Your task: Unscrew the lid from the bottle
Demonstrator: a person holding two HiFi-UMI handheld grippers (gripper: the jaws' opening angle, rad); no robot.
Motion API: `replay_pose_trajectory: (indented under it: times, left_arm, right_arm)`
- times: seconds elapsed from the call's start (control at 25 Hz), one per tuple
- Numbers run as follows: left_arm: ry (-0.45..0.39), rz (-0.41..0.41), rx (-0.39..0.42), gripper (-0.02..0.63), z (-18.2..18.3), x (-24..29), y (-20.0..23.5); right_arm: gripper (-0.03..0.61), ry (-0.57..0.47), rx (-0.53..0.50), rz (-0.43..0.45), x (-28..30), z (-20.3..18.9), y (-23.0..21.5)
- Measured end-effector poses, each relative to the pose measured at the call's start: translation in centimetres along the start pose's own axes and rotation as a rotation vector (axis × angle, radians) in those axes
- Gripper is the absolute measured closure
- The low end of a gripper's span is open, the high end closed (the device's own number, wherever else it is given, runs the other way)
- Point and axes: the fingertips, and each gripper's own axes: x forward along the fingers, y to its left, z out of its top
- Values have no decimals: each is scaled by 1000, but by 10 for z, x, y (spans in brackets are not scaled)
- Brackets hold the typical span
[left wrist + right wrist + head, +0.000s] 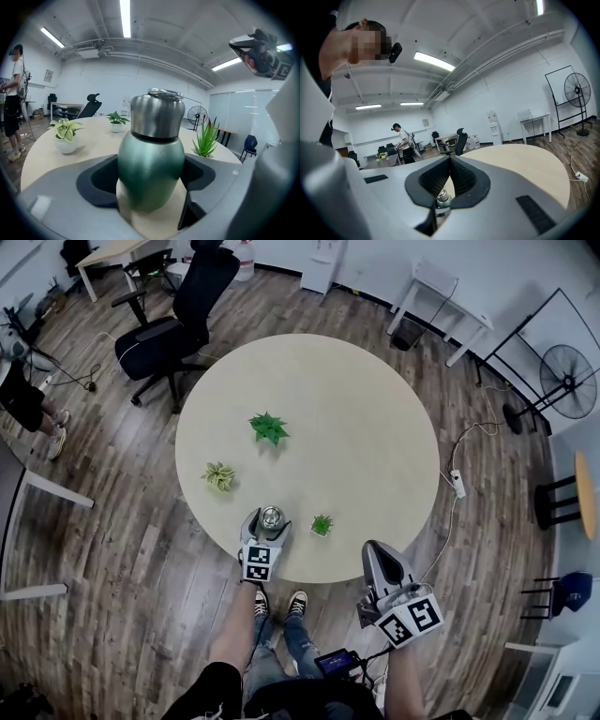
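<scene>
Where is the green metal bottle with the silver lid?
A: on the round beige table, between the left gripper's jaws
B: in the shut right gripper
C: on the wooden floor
A: the green metal bottle stands on the round beige table, with the left gripper around it.

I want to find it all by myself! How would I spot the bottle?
Find the big round table in the middle of the room. At its near edge, between the fingers of the left gripper, stands the bottle. It is the only shiny metal thing, green below and silver on top; its neighbours are leafy potted plants.
</scene>
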Motion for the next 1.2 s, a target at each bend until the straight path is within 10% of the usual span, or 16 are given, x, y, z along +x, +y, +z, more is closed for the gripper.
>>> replay_pose_trajectory:
  times: [0.24,0.76,1.2]
  left_arm:
    - [-13,-53,26,233,54,-24,-10]
    - [-126,-295,135,233,304,-163,-93]
    - [-118,-322,195,232,345,-207,-116]
  right_arm:
    - [575,-25,9,9,1,9,4]
    - [574,-284,-49,62,-3,116,34]
    - [574,-394,-103,139,-21,158,68]
